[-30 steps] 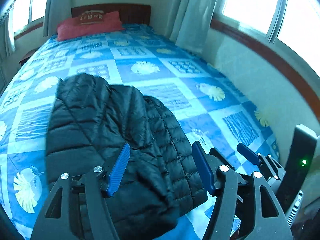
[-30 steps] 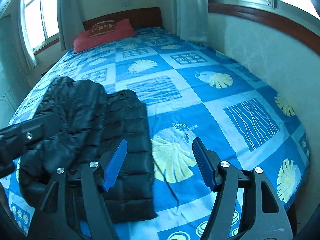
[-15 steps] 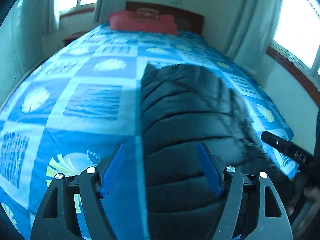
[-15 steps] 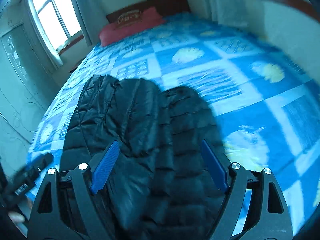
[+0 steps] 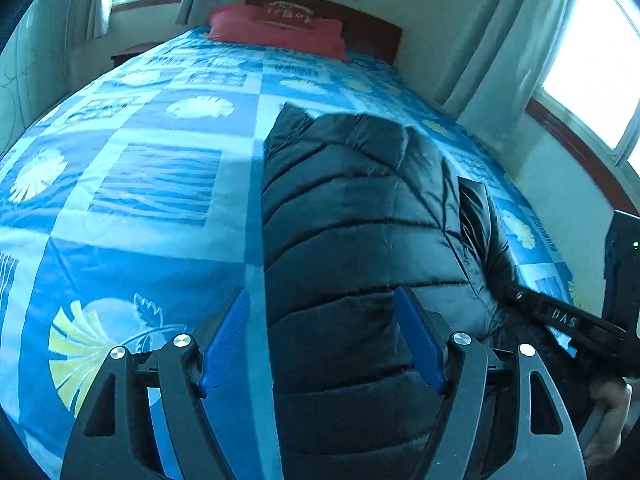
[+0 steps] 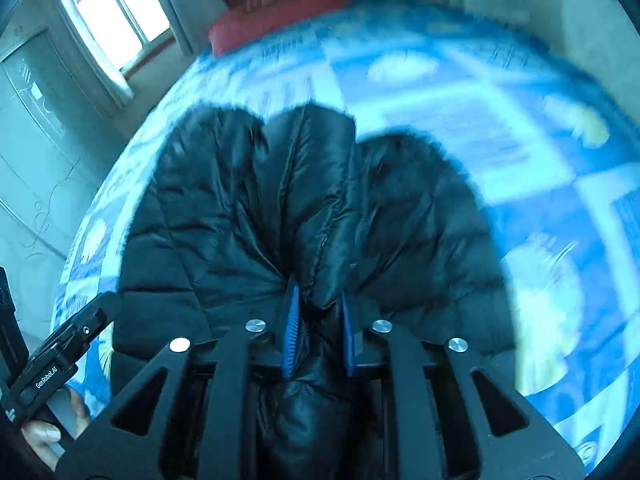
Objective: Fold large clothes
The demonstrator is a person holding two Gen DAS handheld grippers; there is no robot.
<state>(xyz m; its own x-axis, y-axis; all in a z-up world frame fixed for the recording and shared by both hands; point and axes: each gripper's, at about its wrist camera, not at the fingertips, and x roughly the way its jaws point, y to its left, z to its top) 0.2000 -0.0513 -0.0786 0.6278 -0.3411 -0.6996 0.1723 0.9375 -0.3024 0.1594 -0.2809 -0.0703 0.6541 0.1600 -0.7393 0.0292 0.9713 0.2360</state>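
My right claw (image 6: 318, 332) pinches a fold of the black quilted puffer jacket (image 6: 304, 208) on the blue patterned bed (image 5: 132, 184); my left claw (image 5: 322, 338) hangs spread above the jacket's edge.

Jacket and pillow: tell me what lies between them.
Only bare blue bedspread lies between the jacket and the red pillow; nothing sits on that stretch. The left wrist view shows it clearly.

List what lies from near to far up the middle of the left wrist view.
left gripper held open → black puffer jacket spread on the bed → bare blue patterned bedspread → red pillow → dark wooden headboard.
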